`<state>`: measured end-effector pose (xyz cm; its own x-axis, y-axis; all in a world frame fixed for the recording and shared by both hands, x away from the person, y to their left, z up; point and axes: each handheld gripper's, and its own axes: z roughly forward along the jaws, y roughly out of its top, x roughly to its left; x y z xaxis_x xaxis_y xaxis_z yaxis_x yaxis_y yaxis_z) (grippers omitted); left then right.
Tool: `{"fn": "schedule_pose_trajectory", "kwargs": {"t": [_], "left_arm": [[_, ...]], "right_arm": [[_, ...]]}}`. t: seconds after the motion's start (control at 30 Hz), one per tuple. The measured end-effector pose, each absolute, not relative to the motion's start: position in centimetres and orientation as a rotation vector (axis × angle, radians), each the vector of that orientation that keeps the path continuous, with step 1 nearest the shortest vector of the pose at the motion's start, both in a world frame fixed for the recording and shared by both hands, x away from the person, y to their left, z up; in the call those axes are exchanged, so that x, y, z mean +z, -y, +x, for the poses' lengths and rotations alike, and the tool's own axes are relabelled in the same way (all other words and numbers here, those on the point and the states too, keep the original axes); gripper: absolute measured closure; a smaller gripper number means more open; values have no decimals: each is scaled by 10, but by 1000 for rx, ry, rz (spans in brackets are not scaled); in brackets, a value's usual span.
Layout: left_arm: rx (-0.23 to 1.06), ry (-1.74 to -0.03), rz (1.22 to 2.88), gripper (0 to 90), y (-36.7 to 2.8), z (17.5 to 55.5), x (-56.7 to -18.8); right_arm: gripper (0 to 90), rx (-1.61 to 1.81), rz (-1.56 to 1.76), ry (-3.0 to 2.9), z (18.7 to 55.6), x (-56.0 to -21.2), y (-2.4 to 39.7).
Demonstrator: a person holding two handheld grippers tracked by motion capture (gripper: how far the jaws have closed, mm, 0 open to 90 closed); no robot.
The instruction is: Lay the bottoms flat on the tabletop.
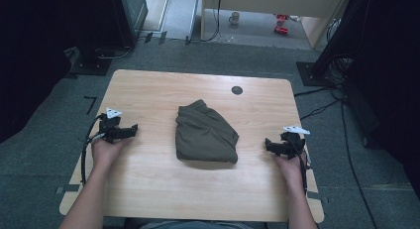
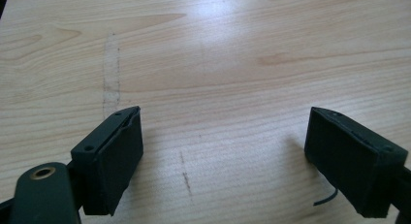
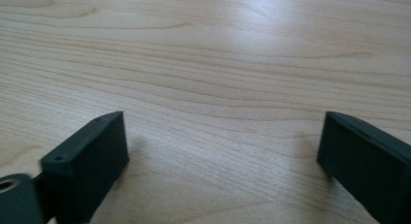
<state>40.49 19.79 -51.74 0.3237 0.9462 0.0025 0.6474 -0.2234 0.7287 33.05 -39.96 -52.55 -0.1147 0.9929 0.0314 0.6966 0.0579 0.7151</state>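
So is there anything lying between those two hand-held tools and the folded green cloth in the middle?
Nothing visible. Bare wood lies between the left tool and the folded olive cloth, and likewise between the right tool and the cloth. Both tools are open and hold nothing. The table carries nothing else near them.

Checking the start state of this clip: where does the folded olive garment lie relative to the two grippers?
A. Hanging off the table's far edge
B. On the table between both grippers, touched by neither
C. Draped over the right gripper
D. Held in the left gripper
B: the folded olive garment lies mid-table, with the left gripper and the right gripper open and well apart from it on either side.
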Motion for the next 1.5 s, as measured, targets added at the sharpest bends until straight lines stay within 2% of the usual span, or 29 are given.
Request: {"fn": "schedule_pose_trajectory", "kwargs": {"t": [0.27,0.37,0.4,0.43,0.53,0.6,0.73,0.9,0.97,1.23,1.5], "left_arm": [[606,-1389,1963,148,-198,404,-517],[601,-1360,1963,244,-198,404,-517],[599,-1348,1964,244,-198,404,-517],[600,-1347,1966,262,-197,404,-517],[595,-1334,1966,271,-197,404,-517],[588,-1308,1972,337,-197,403,-516],[564,-1271,1992,376,-195,404,-516],[469,-1280,1957,438,-198,407,-513],[439,-1289,1956,461,-201,407,-511],[456,-1247,1951,478,-191,407,-493],[438,-1183,2010,465,-171,410,-489]], "right_arm": [[73,834,1662,-1874,329,-525,399],[75,837,1655,-1882,330,-525,398],[80,839,1653,-1884,330,-525,398],[150,858,1630,-1893,330,-525,398],[191,874,1605,-1909,330,-524,396],[197,881,1591,-1918,330,-524,396],[226,889,1584,-1924,329,-524,395],[303,907,1565,-1931,331,-524,392],[361,911,1556,-1938,332,-523,390],[462,954,1545,-1982,328,-520,389],[506,995,1496,-1991,321,-510,381]]}}
